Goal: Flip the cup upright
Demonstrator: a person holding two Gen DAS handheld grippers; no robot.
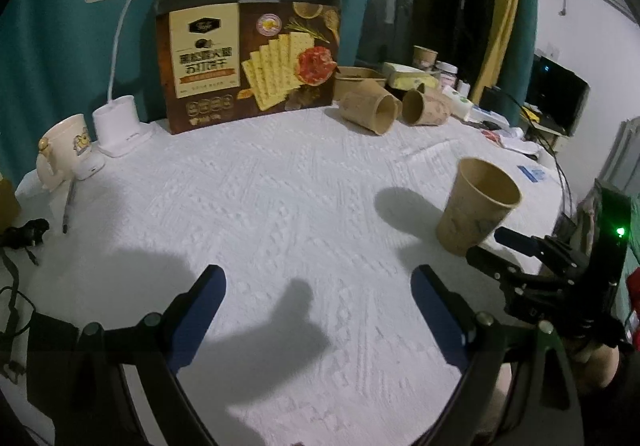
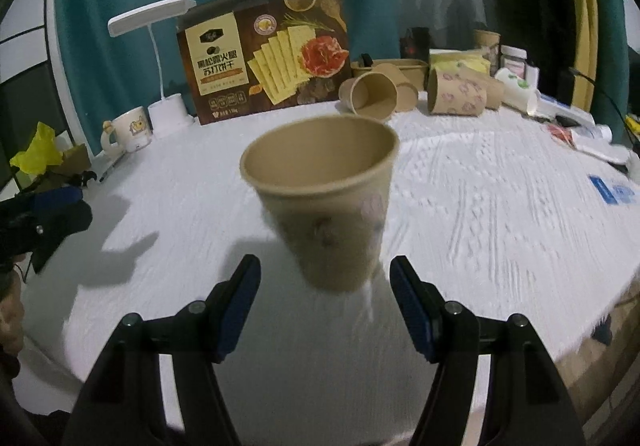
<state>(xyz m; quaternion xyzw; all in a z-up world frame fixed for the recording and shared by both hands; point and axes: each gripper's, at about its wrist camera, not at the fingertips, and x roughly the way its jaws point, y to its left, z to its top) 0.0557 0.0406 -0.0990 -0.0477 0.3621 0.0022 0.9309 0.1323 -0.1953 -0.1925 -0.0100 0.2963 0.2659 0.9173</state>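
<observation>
- The counter [image 1: 280,186] is covered with a white textured cloth. Most of its middle is bare, with clutter along the far edge.
- A brown cracker box [image 1: 248,54] stands upright at the back against a teal curtain.
- The left claw [image 1: 316,286] hovers over the bare cloth with its blue-padded fingers spread wide and nothing between them. Its shadow falls on the cloth just ahead.
- The right claw [image 2: 325,266] is tilted down toward the counter's right side. Its two fingers stand apart with the cup's base at their tips.
- In the right wrist view there is a clear gap between the left pad and the cup wall. The right pad sits very near the wall, and I cannot tell whether it touches, so the cup is not pinched.
- A white desk lamp [image 1: 120,118] stands left of the box, its flat head reaching over the box's top corner.
- The brown paper cup [image 2: 324,198] is mouth-up and leaning a little, its rim tipped away from the right claw. It sits near the counter's right edge, well apart from the left claw, and looks blurred.
- Two more paper cups [image 1: 370,108] lie on their sides at the back, right of the box.
- A cream mug [image 1: 66,142] stands at the far left beside the lamp's base.
- A pen [image 1: 69,206] lies just in front of the mug.
</observation>
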